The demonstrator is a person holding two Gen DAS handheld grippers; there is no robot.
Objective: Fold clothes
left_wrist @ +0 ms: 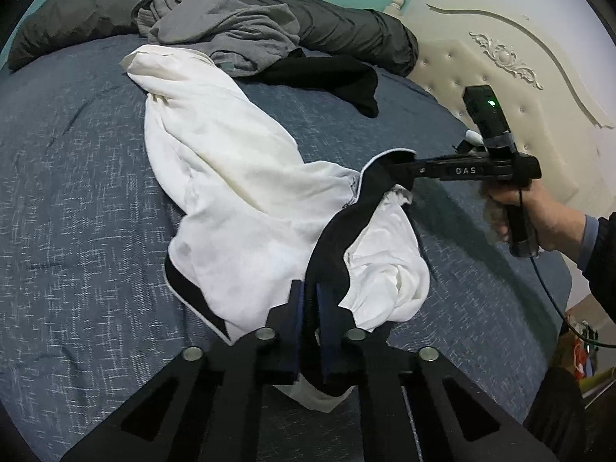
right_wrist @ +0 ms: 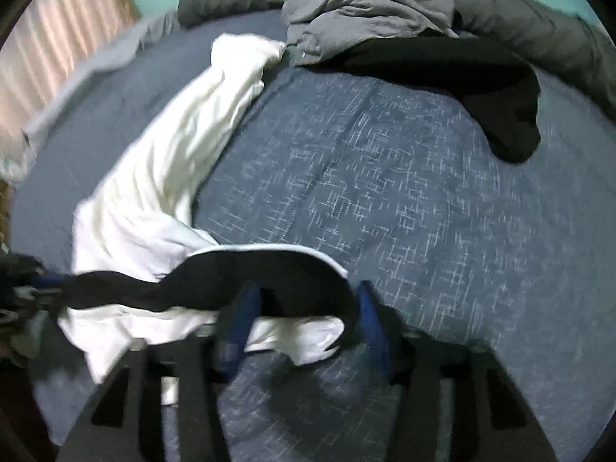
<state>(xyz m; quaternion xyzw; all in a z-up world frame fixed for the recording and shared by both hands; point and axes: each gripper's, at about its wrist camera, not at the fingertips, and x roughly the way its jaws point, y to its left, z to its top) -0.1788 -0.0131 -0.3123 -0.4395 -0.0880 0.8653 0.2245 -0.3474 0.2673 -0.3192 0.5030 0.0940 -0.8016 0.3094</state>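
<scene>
A garment (left_wrist: 215,177) lies stretched across the middle of the bed (left_wrist: 69,161), running from the near edge toward the far side. Its waistband (left_wrist: 346,231) hangs between the two grippers: the left gripper (left_wrist: 310,300) pinches one end at the near side, and the right gripper (right_wrist: 304,308) sits around the other end, to the right. Behind the garment, a second garment (left_wrist: 231,34) lies crumpled, partly on top of a third (left_wrist: 331,77). A rolled quilt (left_wrist: 354,27) lies along the far edge, and the headboard (left_wrist: 519,88) stands to the right.
</scene>
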